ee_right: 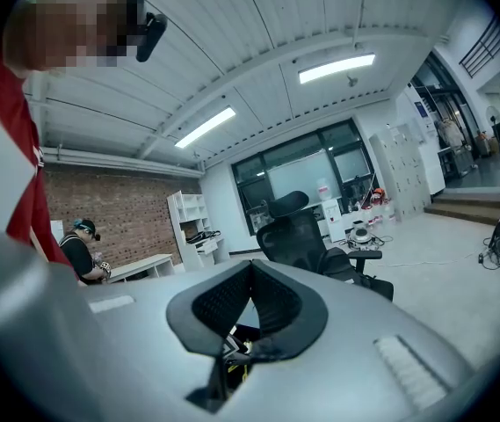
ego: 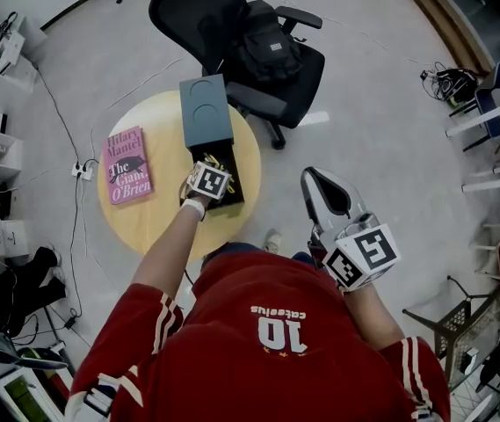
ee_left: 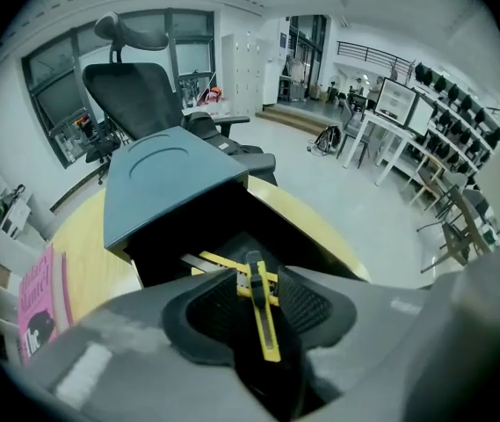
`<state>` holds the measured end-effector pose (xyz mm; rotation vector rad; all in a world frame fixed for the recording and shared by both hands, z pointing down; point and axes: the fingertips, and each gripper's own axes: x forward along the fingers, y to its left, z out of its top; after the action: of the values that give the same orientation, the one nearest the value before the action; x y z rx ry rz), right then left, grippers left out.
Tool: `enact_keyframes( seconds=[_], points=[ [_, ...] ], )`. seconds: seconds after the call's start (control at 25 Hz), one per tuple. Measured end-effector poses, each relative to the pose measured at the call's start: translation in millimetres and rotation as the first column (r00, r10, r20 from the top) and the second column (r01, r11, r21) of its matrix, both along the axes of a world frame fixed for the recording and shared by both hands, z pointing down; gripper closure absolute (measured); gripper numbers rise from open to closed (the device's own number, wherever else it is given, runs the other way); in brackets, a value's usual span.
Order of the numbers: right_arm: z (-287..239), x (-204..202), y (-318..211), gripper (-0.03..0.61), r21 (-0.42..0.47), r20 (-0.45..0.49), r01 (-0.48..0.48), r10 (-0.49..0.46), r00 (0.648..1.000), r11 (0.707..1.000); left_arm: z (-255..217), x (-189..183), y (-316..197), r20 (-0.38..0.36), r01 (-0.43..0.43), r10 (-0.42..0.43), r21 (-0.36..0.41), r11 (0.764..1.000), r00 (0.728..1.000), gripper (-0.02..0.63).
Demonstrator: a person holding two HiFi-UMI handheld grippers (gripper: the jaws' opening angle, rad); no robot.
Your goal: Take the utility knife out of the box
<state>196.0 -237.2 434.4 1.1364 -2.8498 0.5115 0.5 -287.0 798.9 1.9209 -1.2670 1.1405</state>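
Your left hand-held gripper [ee_left: 260,280] points steeply down into the open box [ego: 206,112], which stands on the far right part of the round yellow tabletop [ego: 157,227]. The raised teal lid reaches towards the far rim, and the box's right wall lies near the tabletop's right edge. An office chair [ego: 232,25] carrying a black backpack [ego: 267,47] crowds that far rim, just beyond the lid. To the left, a pink book [ego: 128,166] lies flat and well apart from the box, with bare tabletop between the two and more bare wood on your near side. Grey floor [ego: 381,121] lies open to the right of the tabletop. Your right hand-held gripper [ego: 318,183] hangs over it, off the tabletop and well apart from the box. It points roughly level, its jaws are closed together and it holds nothing. In the left gripper view, the yellow utility knife [ee_left: 265,323] runs lengthwise between the dark ribbed pads [ee_left: 210,310], inside the box's black interior. The jaws are drawn in on it from both sides, leaving only the knife's own width between them. A second yellow piece [ee_left: 219,265] lies crosswise in the box, just beyond the fingertips.
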Motion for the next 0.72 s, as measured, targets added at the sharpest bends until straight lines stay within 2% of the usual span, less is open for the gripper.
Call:
enact_keyframes(
  seconds=[0.2,0.4,0.6,0.72],
  points=[
    [6,13,3,0.58,-0.009,0.015,-0.012,0.012,1.0,1.0,4,8,6,0.014,0.022,-0.022,-0.023,0.999,1.0,0.516],
    [8,22,4,0.58,-0.018,0.032,-0.035,0.036,0.999,0.999,22,13,14,-0.033,0.046,-0.048,-0.067,0.997,0.998,0.538],
    [7,29,5,0.58,-0.021,0.042,-0.052,0.053,0.998,0.998,-3,3,2,0.02,0.043,-0.044,0.015,0.999,0.999,0.54],
    [5,31,5,0.58,-0.019,0.044,-0.06,0.061,0.997,0.998,-7,3,3,0.006,0.052,-0.053,0.035,0.998,0.999,0.541]
  ],
)
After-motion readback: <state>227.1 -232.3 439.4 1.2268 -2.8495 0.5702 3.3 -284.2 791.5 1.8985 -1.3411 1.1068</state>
